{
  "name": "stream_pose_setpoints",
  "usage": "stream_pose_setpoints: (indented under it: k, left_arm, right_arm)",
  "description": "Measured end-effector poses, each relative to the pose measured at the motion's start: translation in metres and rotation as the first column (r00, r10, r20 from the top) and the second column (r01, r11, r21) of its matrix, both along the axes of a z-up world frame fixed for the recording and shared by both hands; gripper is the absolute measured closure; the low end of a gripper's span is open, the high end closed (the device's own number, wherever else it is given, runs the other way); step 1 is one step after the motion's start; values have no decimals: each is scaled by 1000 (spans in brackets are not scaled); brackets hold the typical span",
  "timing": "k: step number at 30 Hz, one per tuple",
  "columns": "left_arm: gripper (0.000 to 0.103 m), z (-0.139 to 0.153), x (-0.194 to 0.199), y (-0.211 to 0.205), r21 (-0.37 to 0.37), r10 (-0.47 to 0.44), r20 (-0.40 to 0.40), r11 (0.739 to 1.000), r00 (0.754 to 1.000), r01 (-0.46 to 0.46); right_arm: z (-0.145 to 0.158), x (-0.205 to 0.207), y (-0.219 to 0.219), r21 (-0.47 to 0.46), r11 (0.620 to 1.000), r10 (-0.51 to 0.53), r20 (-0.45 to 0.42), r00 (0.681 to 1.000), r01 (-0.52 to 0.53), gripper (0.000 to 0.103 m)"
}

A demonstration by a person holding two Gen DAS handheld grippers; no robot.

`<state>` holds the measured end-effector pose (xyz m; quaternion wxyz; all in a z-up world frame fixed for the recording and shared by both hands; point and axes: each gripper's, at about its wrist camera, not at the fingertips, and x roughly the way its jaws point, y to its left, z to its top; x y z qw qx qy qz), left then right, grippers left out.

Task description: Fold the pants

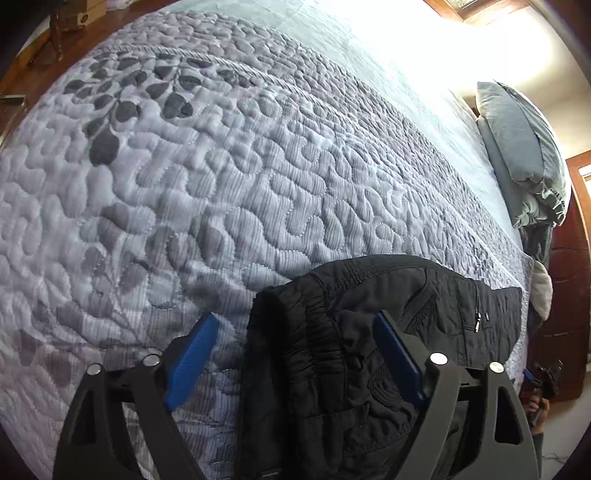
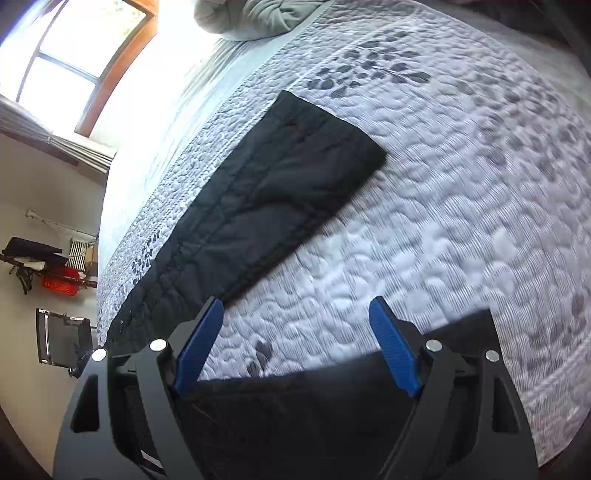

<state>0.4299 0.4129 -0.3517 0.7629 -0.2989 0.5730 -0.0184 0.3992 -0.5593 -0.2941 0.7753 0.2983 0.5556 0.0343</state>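
Note:
Black pants lie on a quilted grey bedspread [image 1: 221, 166]. In the left wrist view the elastic waistband end of the pants [image 1: 332, 332] lies bunched between my left gripper's [image 1: 295, 325] blue fingers, which stand wide open above it. In the right wrist view one black pant leg [image 2: 288, 173] stretches flat away across the bedspread [image 2: 461, 203], and another black leg end [image 2: 314, 413] lies under my right gripper [image 2: 297, 310], whose blue fingers are wide open. Neither gripper holds fabric.
Grey pillows [image 1: 524, 155] lie at the head of the bed, also in the right wrist view [image 2: 251, 18]. A window [image 2: 74, 62] is beyond the bed. A shelf with clutter [image 2: 48, 269] stands by the wall. Wooden floor [image 1: 40, 62] shows past the bed's edge.

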Motion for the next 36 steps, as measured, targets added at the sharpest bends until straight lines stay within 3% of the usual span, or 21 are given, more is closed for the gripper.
stream_pose_setpoints:
  k: [2, 8, 15, 19, 21, 28, 31, 34, 36]
  left_arm:
    - [46, -1, 0, -2, -71, -28, 6, 997, 1000, 28]
    - [48, -6, 1, -4, -109, -33, -11, 994, 999, 31]
    - [44, -19, 4, 0, -112, -6, -25, 994, 1000, 3]
    - [45, -24, 4, 2, -116, 23, -18, 993, 1000, -25]
    - [52, -24, 3, 2, -97, 24, -24, 995, 999, -27]
    - [65, -26, -6, 5, -68, 54, -23, 996, 998, -56]
    - [68, -23, -7, 2, -49, 51, -29, 997, 998, -53]
    - [71, -21, -5, -1, -18, 57, -35, 998, 998, -58]
    - [74, -18, -5, -4, 0, 64, -37, 998, 997, -64]
  right_arm:
    - [4, 32, 4, 19, 999, 48, 7, 999, -48, 19]
    - [6, 130, 15, -11, 981, 194, -5, 981, -194, 14]
    - [-22, 223, 15, -113, 953, 276, -68, 959, -282, 14]
    - [-46, 254, 1, -167, 947, 262, -95, 960, -275, 14]
    - [-54, 267, -7, -168, 947, 260, -93, 961, -272, 14]
    - [-76, 280, -14, -69, 933, 349, -79, 934, -354, 15]
    - [-77, 277, -13, -10, 926, 374, -80, 924, -376, 29]
    - [-76, 276, -10, 20, 920, 393, -85, 916, -393, 55]
    - [-76, 274, -10, 15, 921, 389, -89, 917, -389, 83]
